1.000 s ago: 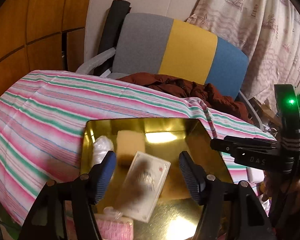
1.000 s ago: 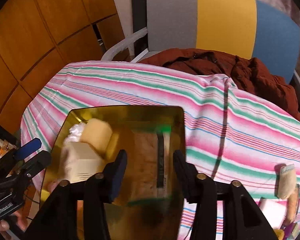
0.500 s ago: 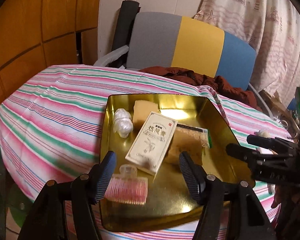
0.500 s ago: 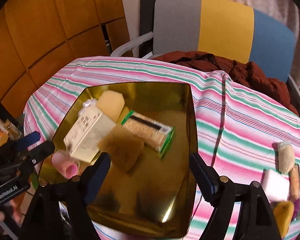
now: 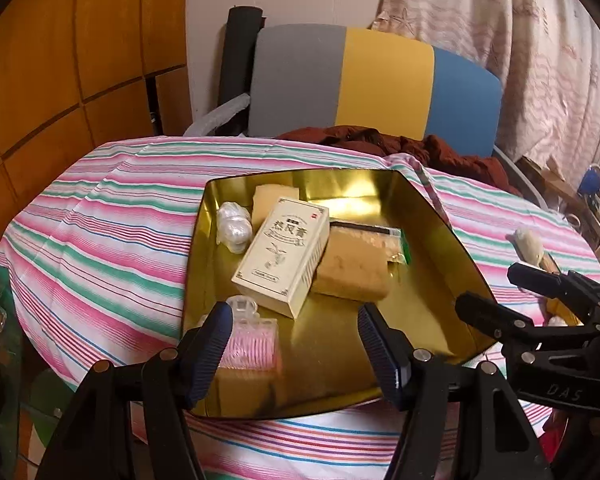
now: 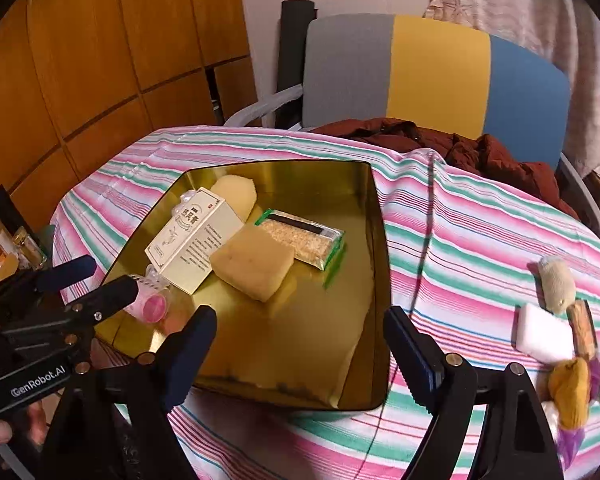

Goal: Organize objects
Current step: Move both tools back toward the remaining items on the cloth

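Observation:
A golden tray (image 5: 436,280) (image 6: 356,208) sits on the striped tablecloth. It holds a cream box (image 5: 282,256) (image 6: 192,240), a brown sponge (image 5: 352,268) (image 6: 252,264), a green-edged snack pack (image 5: 384,236) (image 6: 304,236), a yellow sponge (image 5: 274,200) (image 6: 236,196), a white plastic wad (image 5: 232,228) and a pink brush (image 5: 256,344) (image 6: 150,304). My left gripper (image 5: 296,344) (image 6: 106,276) hovers open over the tray's near left edge. My right gripper (image 6: 300,340) (image 5: 490,286) stands wide open and empty over the tray's near edge.
Loose items lie on the cloth right of the tray: a white block (image 6: 544,332), a beige soft toy (image 6: 556,284), a brown piece (image 6: 582,328) and a yellow bundle (image 6: 568,392). A chair (image 5: 380,84) with a brown garment (image 5: 380,140) stands behind the table.
Both grippers have drawn back and up from the tray. The right gripper's jaws have spread wide. The snack pack and brown sponge now lie still in the tray.

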Action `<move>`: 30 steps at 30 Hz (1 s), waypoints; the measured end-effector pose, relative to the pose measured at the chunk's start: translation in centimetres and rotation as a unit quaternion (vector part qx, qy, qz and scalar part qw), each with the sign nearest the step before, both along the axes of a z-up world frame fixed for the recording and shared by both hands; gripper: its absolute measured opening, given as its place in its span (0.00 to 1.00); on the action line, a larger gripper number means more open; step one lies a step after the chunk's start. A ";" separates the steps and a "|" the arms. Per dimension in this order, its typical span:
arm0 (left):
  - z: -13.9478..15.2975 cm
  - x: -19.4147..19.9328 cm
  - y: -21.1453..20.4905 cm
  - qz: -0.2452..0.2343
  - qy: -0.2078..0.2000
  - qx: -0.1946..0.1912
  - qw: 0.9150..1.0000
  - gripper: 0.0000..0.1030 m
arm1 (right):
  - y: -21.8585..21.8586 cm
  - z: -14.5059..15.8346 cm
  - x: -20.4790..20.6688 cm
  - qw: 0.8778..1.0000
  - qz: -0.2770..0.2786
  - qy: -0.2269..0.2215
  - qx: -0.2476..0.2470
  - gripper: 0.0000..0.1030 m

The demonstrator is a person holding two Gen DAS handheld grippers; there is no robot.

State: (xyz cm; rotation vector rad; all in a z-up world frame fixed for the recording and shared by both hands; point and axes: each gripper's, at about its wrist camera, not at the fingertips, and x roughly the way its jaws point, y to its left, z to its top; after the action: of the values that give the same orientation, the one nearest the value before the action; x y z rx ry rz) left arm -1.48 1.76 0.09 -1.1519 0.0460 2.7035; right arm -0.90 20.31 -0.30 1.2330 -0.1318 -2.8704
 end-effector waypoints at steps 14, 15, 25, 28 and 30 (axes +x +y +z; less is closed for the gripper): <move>0.9 1.8 2.6 -0.038 0.034 -0.044 0.998 0.64 | 2.1 0.1 2.3 0.999 -0.033 0.015 0.000 0.87; 1.0 1.9 2.9 -0.041 0.036 -0.047 0.997 0.64 | 2.5 0.1 2.5 0.999 -0.036 0.016 -0.001 0.87; 1.1 2.5 5.2 -0.079 0.042 -0.068 0.994 0.64 | 6.3 0.4 3.6 0.997 -0.079 0.022 -0.001 0.87; 0.9 2.6 5.7 -0.087 0.042 -0.072 0.993 0.64 | 7.8 0.6 4.0 0.995 -0.096 0.022 0.000 0.87; 0.8 2.7 6.1 -0.092 0.041 -0.075 0.992 0.64 | 8.9 0.7 4.2 0.994 -0.108 0.022 0.005 0.87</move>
State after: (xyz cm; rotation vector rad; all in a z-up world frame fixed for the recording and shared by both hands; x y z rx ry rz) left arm 1.22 7.84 0.93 -1.0187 0.3546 2.6165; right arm 3.32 29.17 0.45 1.2274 -0.2662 -3.0804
